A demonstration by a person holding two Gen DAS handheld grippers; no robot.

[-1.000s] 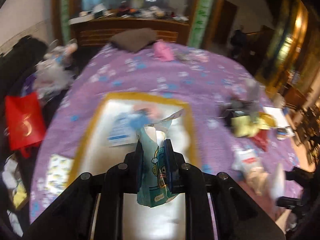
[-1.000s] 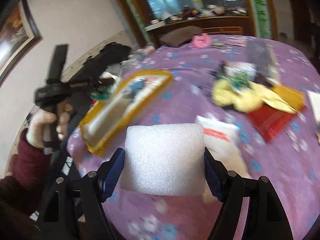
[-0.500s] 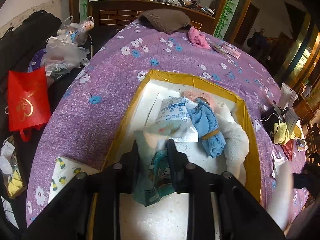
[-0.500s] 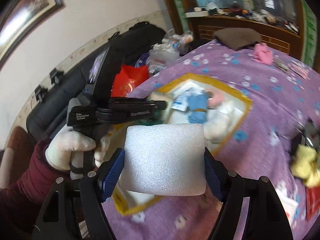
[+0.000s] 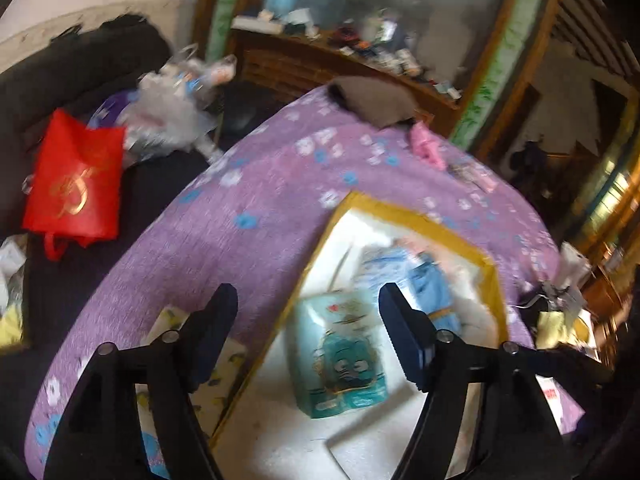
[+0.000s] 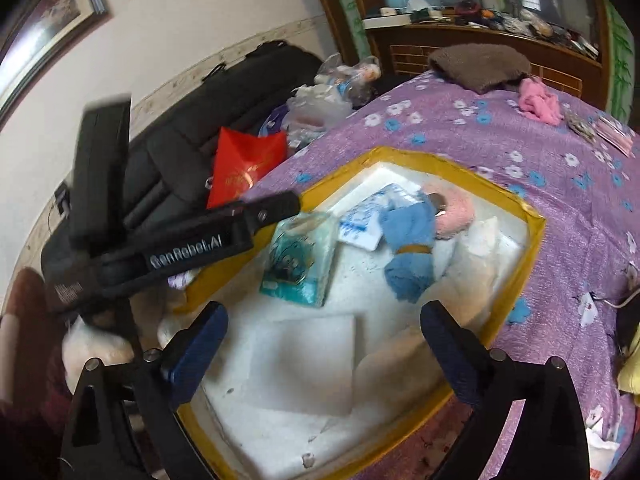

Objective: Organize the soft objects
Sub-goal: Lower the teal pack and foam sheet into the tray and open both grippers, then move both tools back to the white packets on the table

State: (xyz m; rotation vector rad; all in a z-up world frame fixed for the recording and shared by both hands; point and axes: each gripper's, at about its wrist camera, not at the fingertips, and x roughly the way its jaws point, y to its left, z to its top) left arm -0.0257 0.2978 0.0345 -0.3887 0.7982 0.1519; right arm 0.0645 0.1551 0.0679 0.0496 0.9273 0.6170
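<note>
A white foam box with a yellow taped rim sits on the purple flowered cloth. Inside lie a teal cartoon tissue pack, a white foam pad, a blue cloth, a pink fluffy ring and a white-blue packet. My left gripper is open and empty above the box's left rim; it also shows in the right wrist view. My right gripper is open and empty above the foam pad.
A pink cloth and a brown cushion lie at the table's far end. A red bag and plastic bags lie on the dark sofa at left. Yellow items sit on the table at right.
Both grippers have opened. The left one let the tissue pack go into the box and drew back. The right one moved over the box and let the foam pad go inside it.
</note>
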